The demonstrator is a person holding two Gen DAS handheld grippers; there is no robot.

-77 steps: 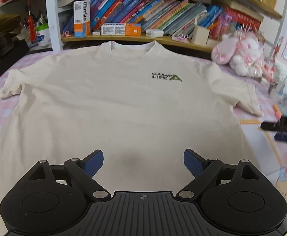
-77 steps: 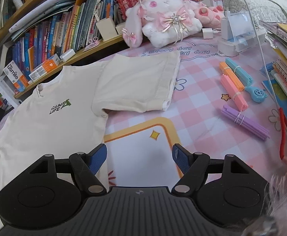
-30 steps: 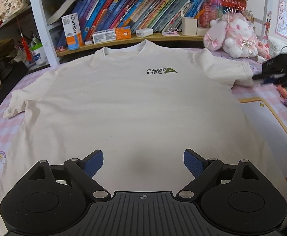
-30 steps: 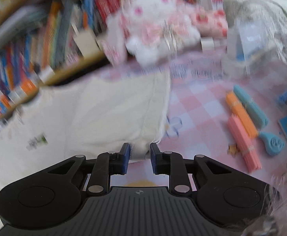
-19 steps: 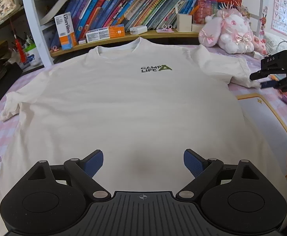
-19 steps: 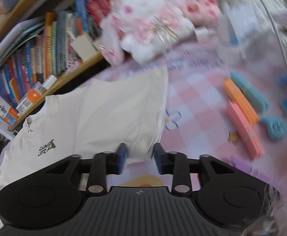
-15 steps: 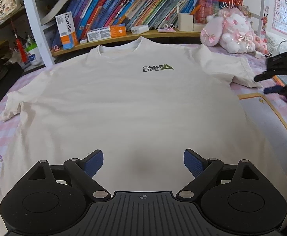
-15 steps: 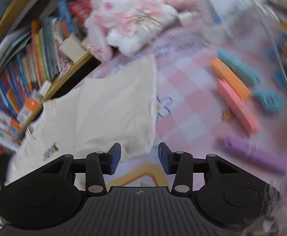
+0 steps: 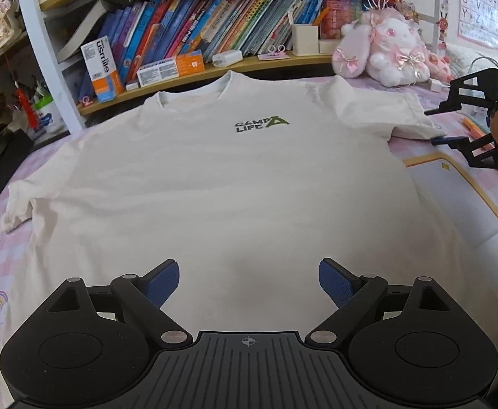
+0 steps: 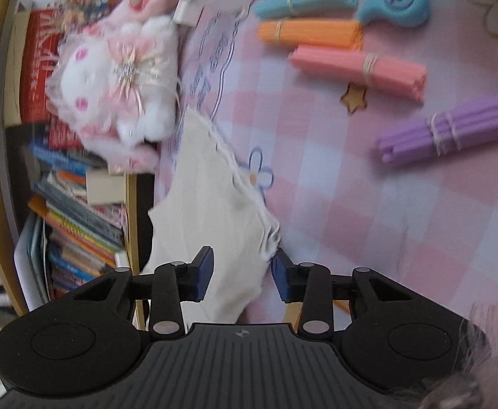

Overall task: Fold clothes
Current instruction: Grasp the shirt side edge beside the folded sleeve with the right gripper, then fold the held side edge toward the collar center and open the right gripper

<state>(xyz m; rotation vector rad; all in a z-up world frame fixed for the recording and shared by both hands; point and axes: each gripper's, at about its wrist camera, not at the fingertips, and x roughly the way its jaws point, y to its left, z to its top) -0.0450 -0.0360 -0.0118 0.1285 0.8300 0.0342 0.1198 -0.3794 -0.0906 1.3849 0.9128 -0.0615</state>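
This looks like a child's room in a home, perhaps a study corner or a bed pushed up against a bookcase. A wooden shelf (image 9: 194, 75) runs across the left wrist view from nine to one o'clock, packed with leaning picture books (image 9: 215, 24). At two o'clock a pink-and-white plush rabbit (image 9: 385, 51) sits against the wall, with an alphabet chart (image 9: 477, 3) pinned above it. The work surface is a pink checked cartoon mat (image 10: 351, 211) printed with flowers and stars; bundles of coloured sticks (image 10: 358, 68) lie on it at one o'clock in the blurred right wrist view.
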